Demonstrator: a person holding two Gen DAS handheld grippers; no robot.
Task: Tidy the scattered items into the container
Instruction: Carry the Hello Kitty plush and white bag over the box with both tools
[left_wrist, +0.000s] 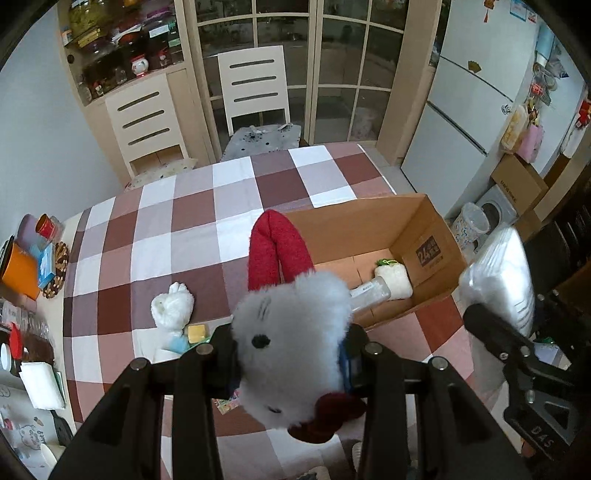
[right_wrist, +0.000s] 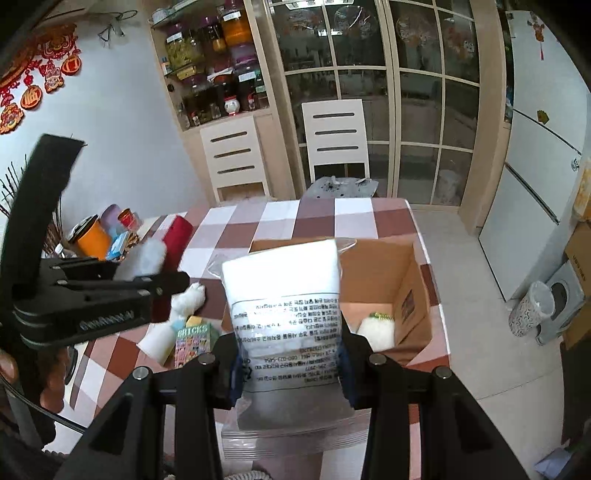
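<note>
left claw (left_wrist: 291, 354) grasping plush toy (left_wrist: 291, 332), right claw (right_wrist: 290, 360) grasping white packet (right_wrist: 284, 295), above cardboard box (right_wrist: 410, 280)

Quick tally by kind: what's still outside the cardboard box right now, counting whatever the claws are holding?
Plush toys: 2 (red-eared plush, small white plush)
Clear bag of white pads: 1
BRICKS box: 1
Yellow block: 1
Total: 5

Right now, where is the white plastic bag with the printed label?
The white plastic bag is clamped upright in the right gripper, held above the near end of the open cardboard box on the checked table.
</note>
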